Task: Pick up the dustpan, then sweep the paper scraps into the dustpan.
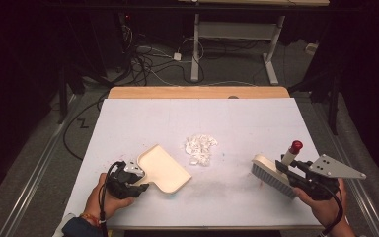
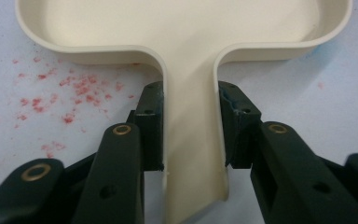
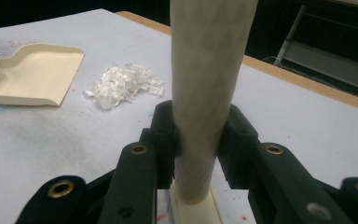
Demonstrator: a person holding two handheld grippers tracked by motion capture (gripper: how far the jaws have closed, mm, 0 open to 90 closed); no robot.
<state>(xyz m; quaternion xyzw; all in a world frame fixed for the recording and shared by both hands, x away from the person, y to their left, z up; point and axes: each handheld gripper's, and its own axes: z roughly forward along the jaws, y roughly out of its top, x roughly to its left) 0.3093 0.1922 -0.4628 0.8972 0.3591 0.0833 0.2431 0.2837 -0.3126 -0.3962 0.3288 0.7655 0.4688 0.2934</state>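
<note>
- nearest the high camera are the 2 hands at the near edge of the table [image 1: 128, 118]: the left gripper [image 1: 137, 177] at near left and the right gripper [image 1: 282, 167] at near right.
- the left gripper is pinching the handle of the cream dustpan [image 1: 163, 169]; in the left gripper view its 2 jaws press on either side of the narrow handle [image 2: 193, 140], with the pan's tray spreading out just beyond them.
- the right gripper is pinching the pale handle of the brush [image 1: 272, 177]; in the right gripper view the handle [image 3: 205, 84] stands upright between the jaws, and the brush head rests on the table at near right, red cap on top.
- the pile of white shreds [image 1: 200, 147] lies near the table's middle, just right of and slightly beyond the dustpan's open lip, and well left of the brush.
- the step in hand looks like sweeping the shreds into the pan. to do it well, keep the pan's lip flat on the table and facing the pile, bring the brush round to the pile's right side, and sweep left in short, low strokes.
- light shreds may scatter, so a gentle pace suits.
- faint red specks [image 2: 70, 93] dot the table by the pan handle.
</note>
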